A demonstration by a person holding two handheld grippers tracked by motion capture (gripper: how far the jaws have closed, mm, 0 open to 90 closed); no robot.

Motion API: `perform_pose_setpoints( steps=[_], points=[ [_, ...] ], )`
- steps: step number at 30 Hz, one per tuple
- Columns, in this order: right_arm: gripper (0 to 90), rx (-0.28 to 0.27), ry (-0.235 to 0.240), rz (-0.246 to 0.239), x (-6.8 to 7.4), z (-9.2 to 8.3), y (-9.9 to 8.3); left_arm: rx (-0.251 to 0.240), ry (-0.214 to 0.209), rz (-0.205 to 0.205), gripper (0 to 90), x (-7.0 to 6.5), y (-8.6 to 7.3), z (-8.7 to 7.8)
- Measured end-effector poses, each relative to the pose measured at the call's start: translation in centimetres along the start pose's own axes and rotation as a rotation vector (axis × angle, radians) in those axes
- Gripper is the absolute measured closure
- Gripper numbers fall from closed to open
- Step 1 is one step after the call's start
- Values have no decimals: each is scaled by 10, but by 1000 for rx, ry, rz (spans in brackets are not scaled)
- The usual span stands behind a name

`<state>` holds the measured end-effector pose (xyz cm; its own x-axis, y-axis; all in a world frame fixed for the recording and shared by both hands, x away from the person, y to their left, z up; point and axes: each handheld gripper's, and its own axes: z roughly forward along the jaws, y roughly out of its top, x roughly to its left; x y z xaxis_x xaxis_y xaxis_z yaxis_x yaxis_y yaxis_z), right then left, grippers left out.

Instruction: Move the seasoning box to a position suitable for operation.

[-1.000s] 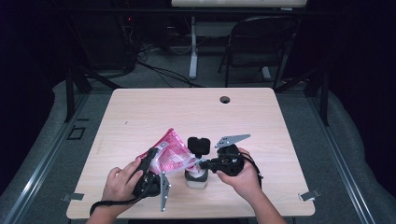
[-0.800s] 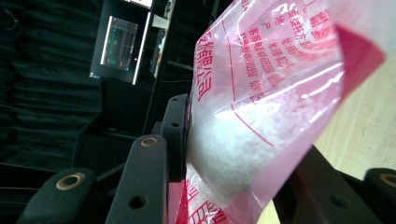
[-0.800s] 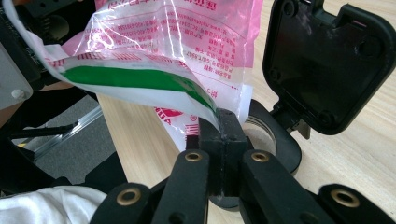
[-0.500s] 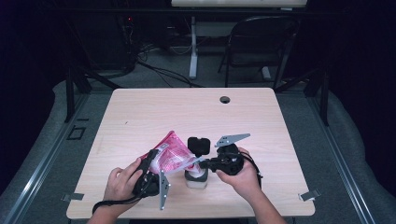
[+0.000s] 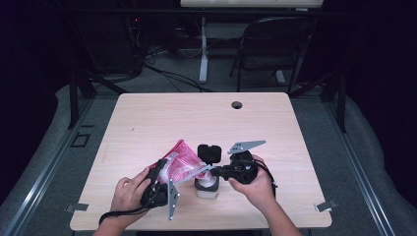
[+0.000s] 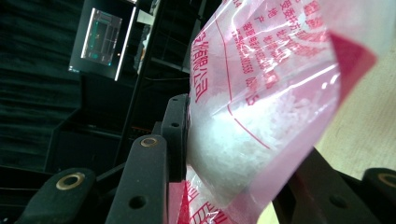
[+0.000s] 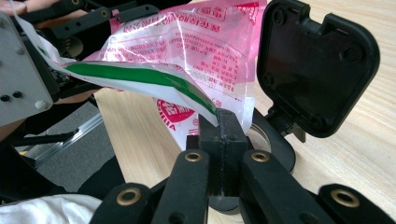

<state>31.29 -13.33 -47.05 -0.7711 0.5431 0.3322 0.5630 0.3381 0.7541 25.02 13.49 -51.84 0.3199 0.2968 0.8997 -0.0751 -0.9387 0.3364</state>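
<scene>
One pink bag (image 5: 181, 163), one open-lidded container (image 5: 207, 183), two grippers, one table (image 5: 196, 118).

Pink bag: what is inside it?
The pink bag holds white granules, heaped near the left hand-held gripper. Its red print and that gripper's jaws cover part of the contents.

High view: a fixed camera above the near edge, facing forward and down across the whole table (image 5: 147, 118), far off. Left gripper view: rides the left gripper (image 5: 158, 184), close behind the pink bag (image 6: 261, 107), facing up toward 12 o'clock. Right gripper view: rides the right gripper (image 7: 223, 125), close, low over the tabletop. All three views share the bag.
</scene>
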Motion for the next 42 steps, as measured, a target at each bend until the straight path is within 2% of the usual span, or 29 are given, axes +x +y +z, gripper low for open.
perform_pose_setpoints(
  steps=[9,13,22,24,28,38,42],
  points=[
    [900,-3,-2,-7,2,1,2,4,-21,-29,671,-2,-4,1],
    [900,-8,1,-7,2,1,3,-7,-55,-89,672,-4,-6,4],
    [900,-7,-3,-16,2,2,3,-4,-96,-128,674,-12,-9,7],
    [900,-11,-1,-18,3,2,3,4,-105,-136,674,-11,-10,6],
    [900,-11,6,-20,2,2,4,1,-119,-179,676,-10,-11,6],
    [900,-12,8,-22,3,5,6,4,-137,-205,677,-10,-15,7],
    [900,-14,7,-24,3,5,6,2,-161,-236,677,-10,-17,8]
  ],
)
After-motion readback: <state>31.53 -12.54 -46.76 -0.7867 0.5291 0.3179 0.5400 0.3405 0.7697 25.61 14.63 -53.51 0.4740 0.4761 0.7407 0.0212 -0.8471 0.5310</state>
